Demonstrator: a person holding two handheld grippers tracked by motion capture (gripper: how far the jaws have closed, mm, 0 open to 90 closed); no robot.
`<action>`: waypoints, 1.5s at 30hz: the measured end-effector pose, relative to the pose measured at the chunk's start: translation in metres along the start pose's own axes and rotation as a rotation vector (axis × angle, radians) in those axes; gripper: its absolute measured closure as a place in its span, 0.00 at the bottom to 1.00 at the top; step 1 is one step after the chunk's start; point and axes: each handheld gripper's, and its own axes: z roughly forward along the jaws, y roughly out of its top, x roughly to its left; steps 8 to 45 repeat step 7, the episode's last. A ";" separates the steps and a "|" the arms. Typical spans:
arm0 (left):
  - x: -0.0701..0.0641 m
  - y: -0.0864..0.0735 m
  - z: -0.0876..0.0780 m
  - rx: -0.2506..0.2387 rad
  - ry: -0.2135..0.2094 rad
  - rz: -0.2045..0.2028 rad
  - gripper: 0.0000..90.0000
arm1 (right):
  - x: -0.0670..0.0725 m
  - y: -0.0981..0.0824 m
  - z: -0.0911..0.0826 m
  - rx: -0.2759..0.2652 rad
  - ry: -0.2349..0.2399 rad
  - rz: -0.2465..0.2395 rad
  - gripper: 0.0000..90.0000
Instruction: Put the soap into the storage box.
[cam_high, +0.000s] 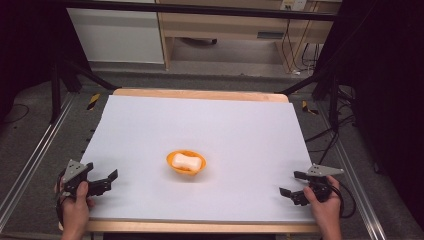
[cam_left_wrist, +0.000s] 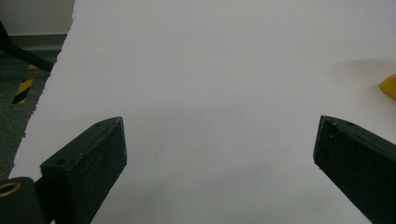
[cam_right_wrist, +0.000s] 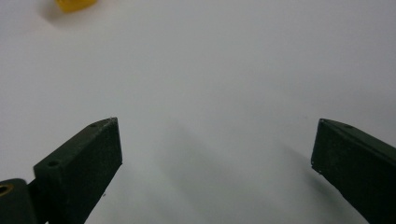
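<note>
An orange bowl (cam_high: 186, 163) sits near the middle of the white table sheet (cam_high: 210, 130), with a white bar like a soap (cam_high: 186, 161) lying in it. My left gripper (cam_high: 109, 181) rests at the near left of the sheet, held by a hand, open with nothing between its jaws. My right gripper (cam_high: 292, 184) rests at the near right, open and holding nothing too. In the left gripper view (cam_left_wrist: 219, 140) the bowl's edge (cam_left_wrist: 389, 87) peeks in at far right. In the right gripper view (cam_right_wrist: 217, 140) the bowl (cam_right_wrist: 74, 4) lies at top left.
The white sheet covers a wooden table with bare wood strips at the far edge (cam_high: 200, 94) and near edge. Metal rails (cam_high: 30, 160) run along both sides on the floor. A wooden cabinet (cam_high: 230, 25) and cables stand beyond the table.
</note>
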 end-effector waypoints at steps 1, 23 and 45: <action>0.000 0.000 0.000 -0.001 -0.001 0.001 0.02 | -0.001 -0.001 -0.001 -0.015 0.003 0.009 0.04; 0.000 0.000 0.000 0.000 -0.006 -0.001 0.02 | -0.001 0.000 0.001 0.008 -0.011 0.026 0.02; 0.000 0.000 0.000 0.000 -0.006 -0.001 0.02 | -0.001 0.000 0.001 0.008 -0.011 0.026 0.02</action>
